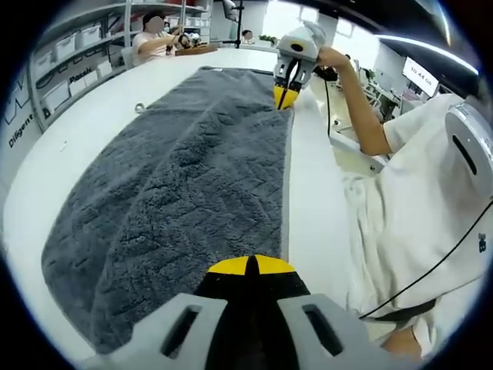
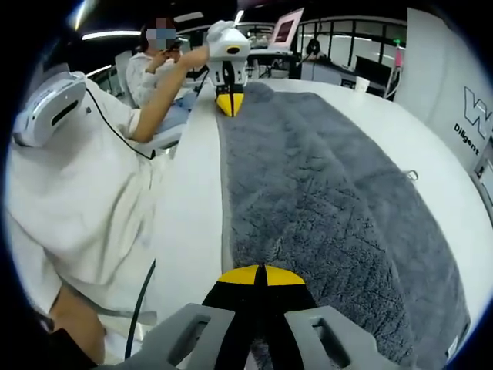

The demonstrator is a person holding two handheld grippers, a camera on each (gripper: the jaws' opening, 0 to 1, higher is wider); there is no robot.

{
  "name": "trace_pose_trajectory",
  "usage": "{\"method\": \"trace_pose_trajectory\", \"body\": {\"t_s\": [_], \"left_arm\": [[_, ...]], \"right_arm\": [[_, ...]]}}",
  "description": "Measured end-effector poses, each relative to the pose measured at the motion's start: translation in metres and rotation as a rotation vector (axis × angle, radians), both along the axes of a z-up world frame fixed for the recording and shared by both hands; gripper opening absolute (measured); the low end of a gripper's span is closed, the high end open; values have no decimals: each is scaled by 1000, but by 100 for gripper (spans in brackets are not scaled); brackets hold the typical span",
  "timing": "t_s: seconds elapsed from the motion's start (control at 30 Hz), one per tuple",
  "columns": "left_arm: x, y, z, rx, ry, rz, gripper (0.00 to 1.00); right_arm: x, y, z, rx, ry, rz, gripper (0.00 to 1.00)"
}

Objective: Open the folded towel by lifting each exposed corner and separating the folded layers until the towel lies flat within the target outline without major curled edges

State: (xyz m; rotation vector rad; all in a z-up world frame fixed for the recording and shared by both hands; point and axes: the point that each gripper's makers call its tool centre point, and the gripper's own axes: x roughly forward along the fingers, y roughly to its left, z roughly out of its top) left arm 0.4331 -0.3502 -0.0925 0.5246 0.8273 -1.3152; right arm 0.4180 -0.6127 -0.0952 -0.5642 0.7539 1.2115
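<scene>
Towel (image 1: 185,193) looks fully unfolded, flat on the white surface (image 1: 69,154). Your left tongs (image 1: 252,266) and right tongs (image 2: 258,275) are clenched on its near-edge corners. Left: release; outline fit I can't judge.

The right gripper (image 2: 259,275) rises from the bottom of the right gripper view, its yellow-tipped jaws closed together at the near edge of a grey towel (image 2: 323,193). The towel lies spread along a white table (image 2: 189,223), running away toward the far end. There the left gripper (image 2: 229,104), held by a person's hand (image 2: 202,55), points its yellow tips down onto the towel's far corner, jaws together. A person in a white top (image 2: 69,193) sits along the left side of the table, a black cable (image 2: 123,135) trailing across the clothing. A small metal ring (image 2: 412,176) lies by the towel's right edge
</scene>
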Motion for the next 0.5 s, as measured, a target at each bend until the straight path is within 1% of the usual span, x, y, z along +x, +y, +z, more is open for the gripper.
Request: {"method": "trace_pose_trajectory", "body": {"t_s": [0.13,0.5], "left_arm": [[-2,0,0,0,4,-8,1],[-14,1,0,-4,53,-21,1]], "right_arm": [[-6,0,0,-2,16,2,0],[-19,3,0,-5,64,-3,0]]}}
